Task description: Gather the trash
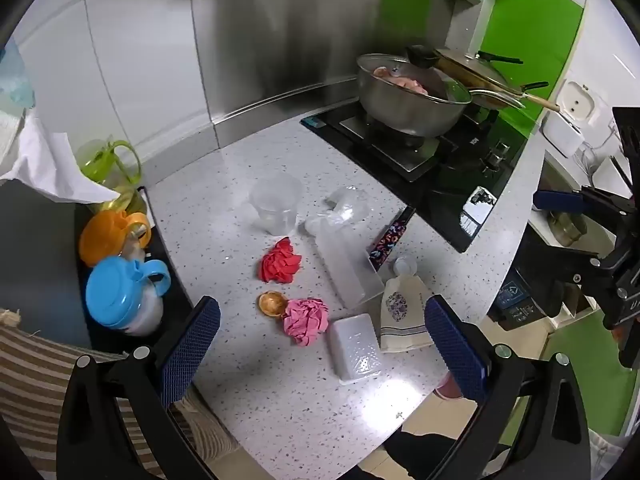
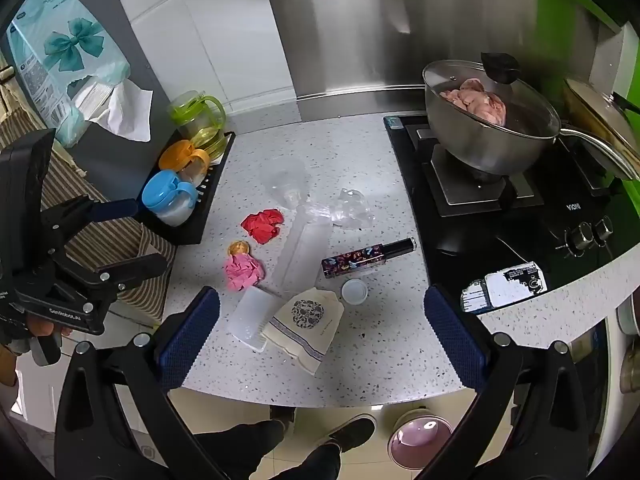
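Observation:
On the speckled counter (image 1: pixel 280 392) lie a crumpled red paper (image 1: pixel 279 261) (image 2: pixel 263 220), a crumpled pink paper (image 1: pixel 306 319) (image 2: pixel 243 273), a small orange cap (image 1: pixel 272 304), crumpled clear plastic (image 1: pixel 340 212) (image 2: pixel 352 208), a clear cup (image 1: pixel 275 202), clear plastic boxes (image 1: pixel 354 346) (image 2: pixel 252 316), a patterned paper pouch (image 1: pixel 402 316) (image 2: pixel 306 324) and a dark patterned tube (image 2: pixel 368 258). My left gripper (image 1: pixel 320 352) is open and empty above the counter's near edge. My right gripper (image 2: pixel 320 344) is open and empty near the front edge.
A black rack (image 2: pixel 188 224) holds blue (image 1: pixel 120 296), orange and green jars at the left. A stove (image 2: pixel 520 216) with a lidded pot (image 2: pixel 488 120) stands at the right. A pink bin (image 2: pixel 420 438) stands on the floor below the counter. A tissue pack (image 2: pixel 60 56) hangs at the left.

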A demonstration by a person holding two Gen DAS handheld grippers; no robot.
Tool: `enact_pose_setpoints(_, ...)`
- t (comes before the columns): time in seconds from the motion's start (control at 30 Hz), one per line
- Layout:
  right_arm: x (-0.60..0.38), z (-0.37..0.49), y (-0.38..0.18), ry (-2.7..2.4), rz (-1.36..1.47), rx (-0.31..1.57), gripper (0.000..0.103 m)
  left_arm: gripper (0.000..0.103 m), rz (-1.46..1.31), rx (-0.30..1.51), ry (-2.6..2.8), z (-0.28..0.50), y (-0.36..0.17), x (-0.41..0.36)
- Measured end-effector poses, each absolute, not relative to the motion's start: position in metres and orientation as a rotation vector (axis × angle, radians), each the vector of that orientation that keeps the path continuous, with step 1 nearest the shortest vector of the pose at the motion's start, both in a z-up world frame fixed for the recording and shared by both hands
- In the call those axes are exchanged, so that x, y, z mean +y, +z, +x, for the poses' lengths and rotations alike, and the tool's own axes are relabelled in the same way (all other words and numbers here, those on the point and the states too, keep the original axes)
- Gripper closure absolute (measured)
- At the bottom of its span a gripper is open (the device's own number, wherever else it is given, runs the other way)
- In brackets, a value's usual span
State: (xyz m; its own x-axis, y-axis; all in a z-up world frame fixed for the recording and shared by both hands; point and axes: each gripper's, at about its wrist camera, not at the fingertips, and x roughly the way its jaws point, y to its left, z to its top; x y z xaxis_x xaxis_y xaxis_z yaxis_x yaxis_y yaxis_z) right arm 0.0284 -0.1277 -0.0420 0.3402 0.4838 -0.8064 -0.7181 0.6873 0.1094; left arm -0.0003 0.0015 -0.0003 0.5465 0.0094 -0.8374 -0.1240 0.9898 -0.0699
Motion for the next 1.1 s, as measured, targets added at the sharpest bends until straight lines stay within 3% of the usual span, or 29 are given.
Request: enact_pose_setpoints(1.1,-0.135,0.031,-0.042,0.798,-0.280,0.928,0.003,0.005,-0.181,0.970,0.108,-0.004,0.010,0.013)
